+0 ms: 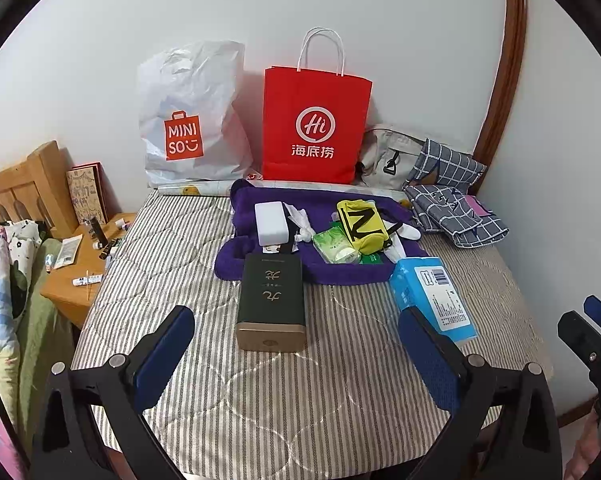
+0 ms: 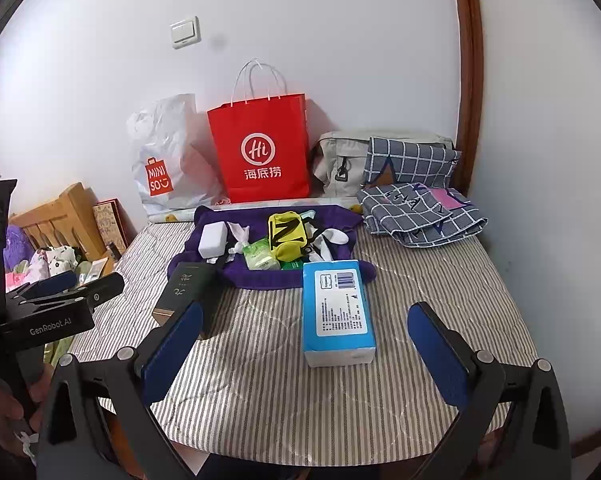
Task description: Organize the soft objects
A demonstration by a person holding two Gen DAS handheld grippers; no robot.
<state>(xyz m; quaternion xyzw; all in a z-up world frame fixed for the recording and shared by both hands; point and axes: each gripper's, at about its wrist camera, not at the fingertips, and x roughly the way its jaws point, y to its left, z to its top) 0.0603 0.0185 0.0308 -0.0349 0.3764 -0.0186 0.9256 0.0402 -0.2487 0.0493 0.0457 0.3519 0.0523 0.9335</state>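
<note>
The purple towel (image 1: 332,272) lay spread on the striped bedcover (image 1: 260,392) and served as the anchor for everything else. On the towel sat a white block (image 1: 271,223), a knotted white cloth (image 1: 300,224), a green tissue pack (image 1: 334,246), a yellow pouch (image 1: 364,226) with black lettering, and white socks (image 1: 404,234) that poked out at the pouch's right. A dark green box (image 1: 270,300) rested with its far end on the towel's front edge and its gold end on the bedcover. Just beside the towel's front right corner lay a blue tissue pack (image 2: 338,312), label up, one corner touching the towel. Behind the towel, against the wall, stood a red paper bag (image 1: 314,124) and a white plastic bag (image 1: 188,120); to the right of these sat a grey bag (image 2: 342,164) and folded checked fabric (image 2: 416,208). Left of the towel, past the bed's edge, a wooden nightstand (image 1: 70,284) held small tubes and bottles, too small to identify. The left gripper (image 1: 296,360) hovered over the bedcover in front of the towel, jaws wide apart and empty, roughly in line with the green box. The right gripper (image 2: 304,352) hovered likewise, jaws wide apart and holding nothing, with the blue tissue pack lying between and beyond its fingers.
</note>
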